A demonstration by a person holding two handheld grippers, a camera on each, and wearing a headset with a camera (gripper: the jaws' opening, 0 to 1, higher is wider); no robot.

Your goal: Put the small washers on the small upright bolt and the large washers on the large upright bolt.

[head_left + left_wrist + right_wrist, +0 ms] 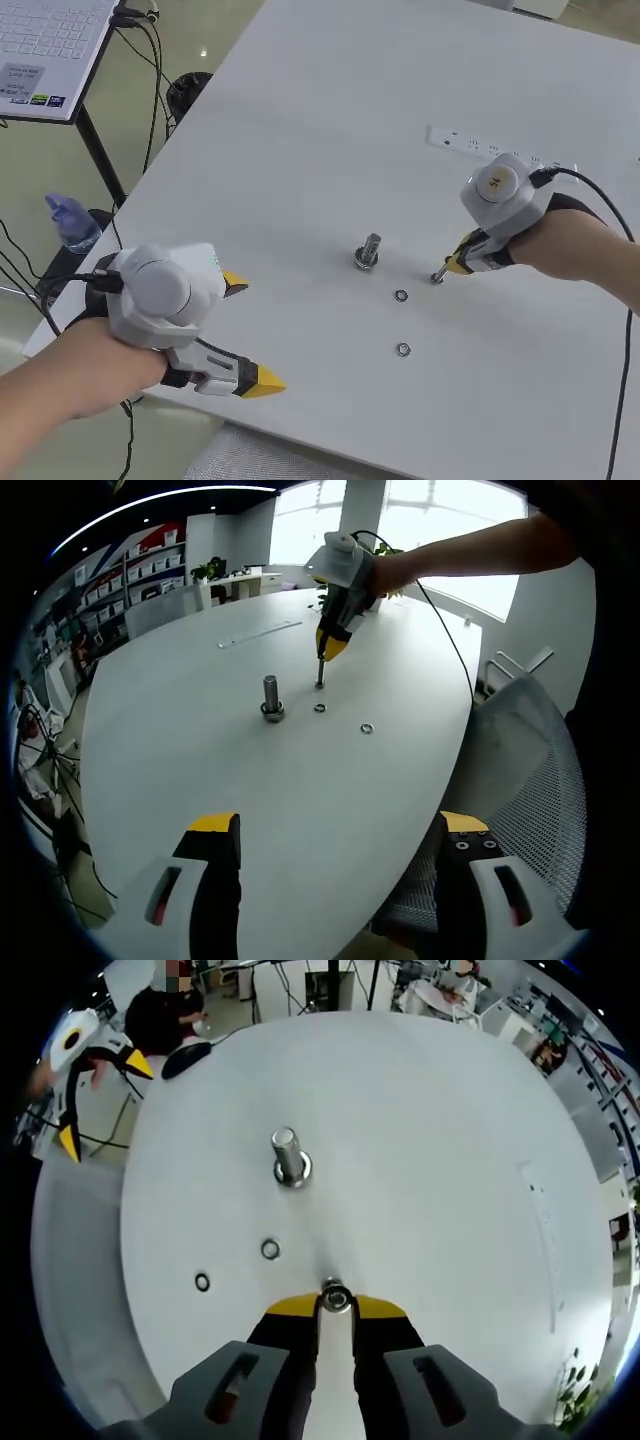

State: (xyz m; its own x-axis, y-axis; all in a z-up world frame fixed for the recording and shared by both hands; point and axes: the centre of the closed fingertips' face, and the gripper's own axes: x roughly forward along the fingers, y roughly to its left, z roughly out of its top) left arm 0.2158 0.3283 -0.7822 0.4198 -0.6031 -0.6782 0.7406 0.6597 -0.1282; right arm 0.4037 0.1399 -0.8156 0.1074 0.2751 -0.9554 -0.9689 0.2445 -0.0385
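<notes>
The large upright bolt [368, 250] [271, 698] [290, 1155] stands mid-table with a ring at its base. The small upright bolt [438, 277] [320, 676] stands to its right. My right gripper [452, 268] [335, 1307] [325, 652] is shut at this bolt's top, where a small metal ring [335, 1297] sits between its yellow tips. Two small washers [401, 296] [403, 349] [270, 1249] [202, 1282] lie flat on the white table [300, 150] near the bolts. My left gripper [250, 332] [340, 825] [104, 1102] hangs open at the table's near left edge, holding nothing.
A white power strip [470, 145] [258, 634] lies at the far right of the table. A laptop [50, 50] on a stand and a blue-capped bottle [70, 222] sit off the left edge. A mesh chair [520, 780] stands by the near edge.
</notes>
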